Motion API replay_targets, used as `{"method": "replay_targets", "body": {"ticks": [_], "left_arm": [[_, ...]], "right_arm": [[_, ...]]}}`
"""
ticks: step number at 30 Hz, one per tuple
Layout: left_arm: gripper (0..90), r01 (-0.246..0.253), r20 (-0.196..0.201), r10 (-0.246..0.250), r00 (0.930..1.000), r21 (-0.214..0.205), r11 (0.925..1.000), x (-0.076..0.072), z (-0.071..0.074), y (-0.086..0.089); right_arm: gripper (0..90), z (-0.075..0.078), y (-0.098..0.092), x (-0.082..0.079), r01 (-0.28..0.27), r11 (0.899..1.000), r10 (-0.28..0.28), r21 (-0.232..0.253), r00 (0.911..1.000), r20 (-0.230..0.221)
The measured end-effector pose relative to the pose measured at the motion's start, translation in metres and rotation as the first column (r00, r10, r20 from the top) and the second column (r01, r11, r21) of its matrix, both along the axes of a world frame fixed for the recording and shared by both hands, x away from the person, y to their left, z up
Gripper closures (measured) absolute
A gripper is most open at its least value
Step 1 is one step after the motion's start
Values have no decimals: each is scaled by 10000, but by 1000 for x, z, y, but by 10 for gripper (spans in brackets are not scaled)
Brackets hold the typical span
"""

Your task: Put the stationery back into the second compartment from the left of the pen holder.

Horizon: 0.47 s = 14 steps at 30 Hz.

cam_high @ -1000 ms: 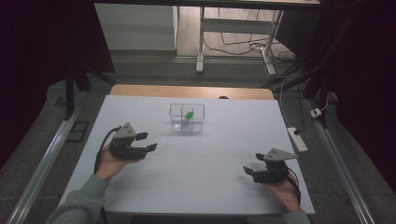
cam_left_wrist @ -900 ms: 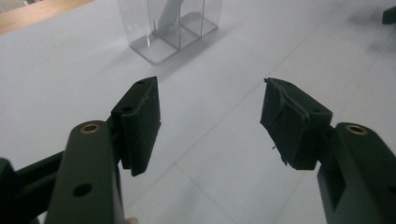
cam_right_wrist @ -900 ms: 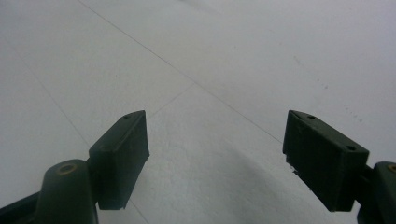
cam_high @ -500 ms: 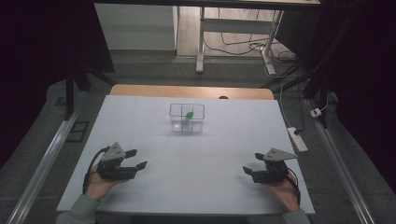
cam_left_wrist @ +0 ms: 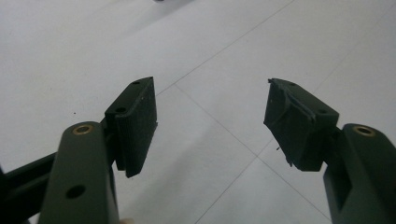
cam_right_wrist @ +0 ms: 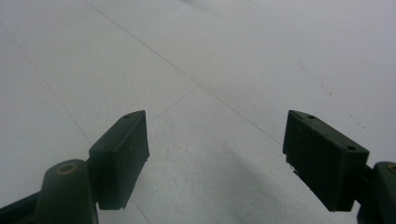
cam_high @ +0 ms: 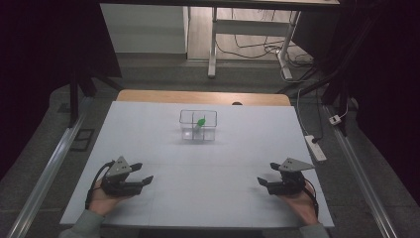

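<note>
left tool [cam_high: 144, 181]: low over the near left of the worktop [cam_high: 208, 198], resting in my hand. Its jaws have just been opening and now stand wide — in the left gripper view [cam_left_wrist: 210, 116] there is bare white surface between the pads [cam_left_wrist: 135, 121], nothing held, nothing touched.
right tool [cam_high: 261, 182]: low over the near right of the worktop, jaws spread wide and empty; the right gripper view [cam_right_wrist: 215, 154] shows white surface between them.
gap to the work: both tools sit well apart from the box, which lies farther off and between them.
clear box [cam_high: 198, 125]: a small see-through container with inner dividers, standing upright at the middle of the worktop's far half.
green piece [cam_high: 201, 121]: small, inside the box toward its back; which compartment, I cannot tell.
handling, as I judge it: the box looks light, stiff and slick-walled, so it may slide or tip if nudged — I would steady one wall with one tool.
where to grip: the green piece looks tiny and light; I would take it from above, pads on its sides, gently.
</note>
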<state>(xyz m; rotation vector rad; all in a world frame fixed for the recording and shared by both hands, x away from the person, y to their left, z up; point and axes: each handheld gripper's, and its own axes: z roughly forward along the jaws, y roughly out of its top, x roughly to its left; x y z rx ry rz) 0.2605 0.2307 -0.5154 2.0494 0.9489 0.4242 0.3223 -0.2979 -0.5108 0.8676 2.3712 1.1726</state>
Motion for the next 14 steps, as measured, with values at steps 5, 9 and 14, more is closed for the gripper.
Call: {"method": "replay_targets", "body": {"ticks": [5,9,14], "left_arm": [[336,-1,43,1,10000,-24,10000,0,1,1],[336,-25,122,25,9999,-41,10000,1,2,1],[333,-36,73,36,10000,-34,10000,3,1,1]], "right_arm": [[223,0,1,0,-8,10000,8,33,10000,78],[224,0,1,-1,-93,10000,93,-25,9999,94],[223,0,1,-2,-84,10000,84,-41,9999,127]]}}
